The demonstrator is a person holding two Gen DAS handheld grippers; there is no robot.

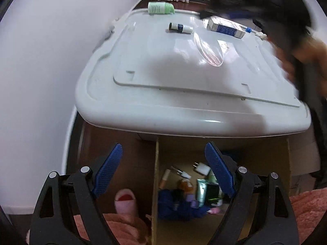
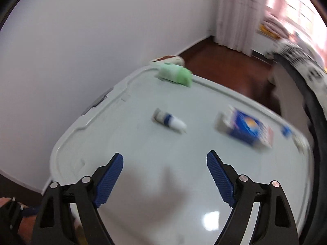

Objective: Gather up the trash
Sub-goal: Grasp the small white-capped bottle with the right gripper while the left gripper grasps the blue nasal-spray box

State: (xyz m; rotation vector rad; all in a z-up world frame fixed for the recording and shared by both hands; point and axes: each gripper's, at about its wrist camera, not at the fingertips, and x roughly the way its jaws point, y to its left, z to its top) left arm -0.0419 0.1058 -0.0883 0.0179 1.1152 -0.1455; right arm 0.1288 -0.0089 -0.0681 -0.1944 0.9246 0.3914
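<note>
On the white lid, blurred labels are unreadable; left gripper and right gripper jaws wide.

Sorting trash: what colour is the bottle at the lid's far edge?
Pale green bottle, clearest in the left wrist view.

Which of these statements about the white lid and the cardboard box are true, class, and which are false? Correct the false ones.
1. The green bottle lies on its side on the white lid. True.
2. The left claw grips a tube. False: it is open and empty.
3. The cardboard box below the lid holds several items. True.
4. The right claw is shut on the blue carton. False: it is open, apart from the carton.
</note>
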